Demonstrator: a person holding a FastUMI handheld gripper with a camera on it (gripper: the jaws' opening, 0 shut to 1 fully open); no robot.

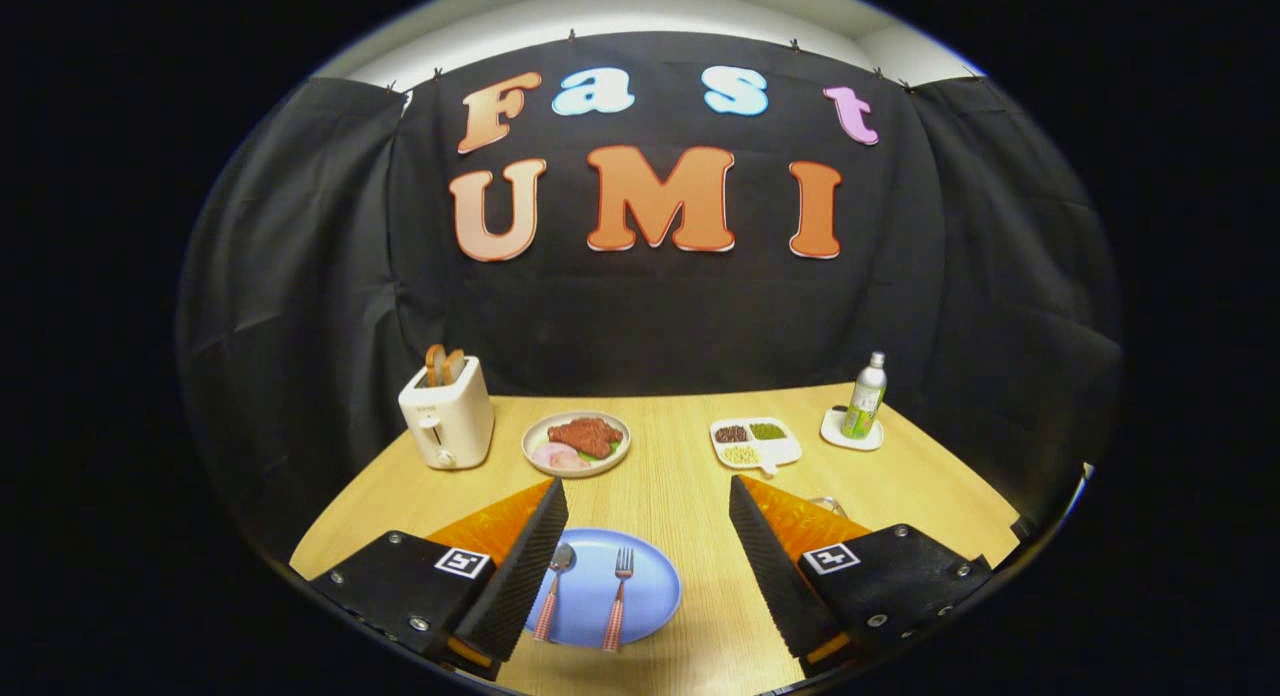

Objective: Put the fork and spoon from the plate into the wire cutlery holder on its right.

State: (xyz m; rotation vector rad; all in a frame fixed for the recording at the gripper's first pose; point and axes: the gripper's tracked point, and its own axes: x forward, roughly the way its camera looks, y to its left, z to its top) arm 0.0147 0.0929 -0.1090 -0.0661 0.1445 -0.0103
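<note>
A blue plate (650, 581) lies on the wooden table between my fingers, close below me. On it a spoon (556, 581) lies next to my left finger, and a fork (618, 596) lies beside it to the right; both have striped handles pointing towards me. My gripper (648, 501) hangs above the plate, open wide, with nothing between its fingers. A bit of thin wire (828, 501) peeks out behind my right finger; the rest of that object is hidden.
Beyond the fingers stand a white toaster (447, 416) with bread, a plate of food (577, 442), a white divided dish (755, 442), and a bottle (866, 396) on a coaster (852, 431). Black cloth walls the table at the back and sides.
</note>
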